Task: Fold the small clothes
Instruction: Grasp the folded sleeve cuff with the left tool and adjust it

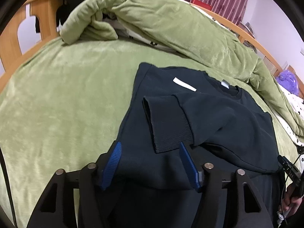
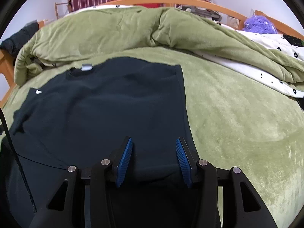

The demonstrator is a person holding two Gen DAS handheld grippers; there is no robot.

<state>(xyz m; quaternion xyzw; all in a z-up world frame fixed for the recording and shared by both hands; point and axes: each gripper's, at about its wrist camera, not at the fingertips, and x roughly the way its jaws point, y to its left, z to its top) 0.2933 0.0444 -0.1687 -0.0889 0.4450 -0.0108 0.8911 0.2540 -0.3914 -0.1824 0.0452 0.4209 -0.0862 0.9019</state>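
Observation:
A dark navy sweatshirt lies flat on the green blanket. One sleeve is folded across its chest and ends in a ribbed cuff. A white label and a neck tag show near the collar. My left gripper is open over the garment's near left part, and cloth lies between its blue pads without being pinched. In the right wrist view the sweatshirt fills the middle. My right gripper is open over its near right corner, with the hem between the pads.
A bunched green duvet lies heaped behind the garment. A wooden bed frame runs around the bed. A purple plush sits at the far right. A hand shows at the lower right edge of the left wrist view.

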